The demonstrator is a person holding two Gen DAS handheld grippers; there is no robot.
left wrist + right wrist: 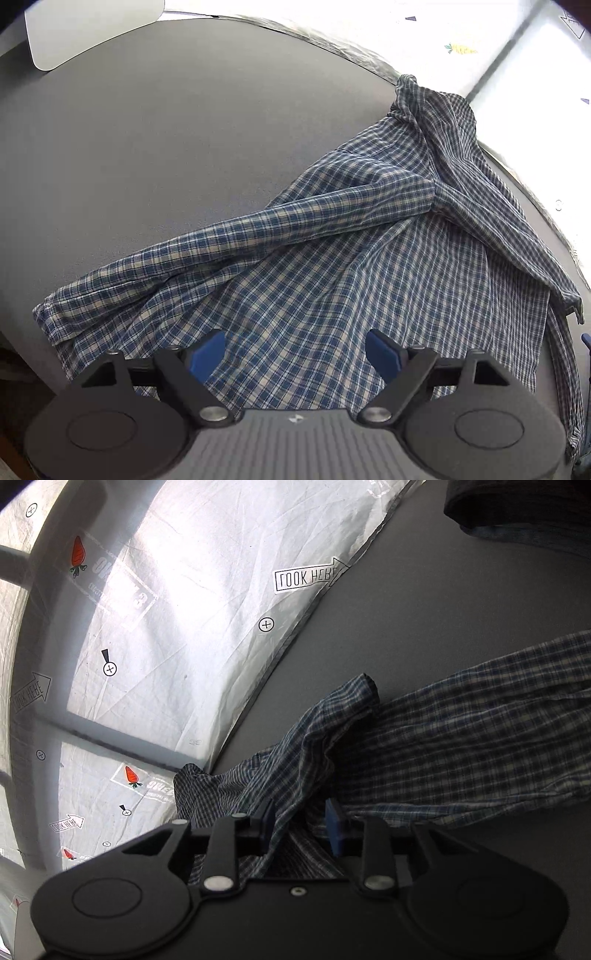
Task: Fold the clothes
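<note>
A blue and cream plaid shirt [332, 266] lies spread on the grey table [166, 129], one long sleeve [221, 240] stretched across it to the left. My left gripper [295, 354] is open just above the shirt's near part, blue pads wide apart, nothing between them. In the right wrist view the same shirt [461, 746] lies to the right, and a bunched fold of it [295, 782] rises between my right gripper's fingers. My right gripper [301, 823] is shut on that fold.
A white printed sheet [184, 609] with carrot and "LOOK HERE" marks covers the area beyond the table edge. A white flat object [92, 26] lies at the table's far left. A dark garment [517, 509] sits at the far right corner.
</note>
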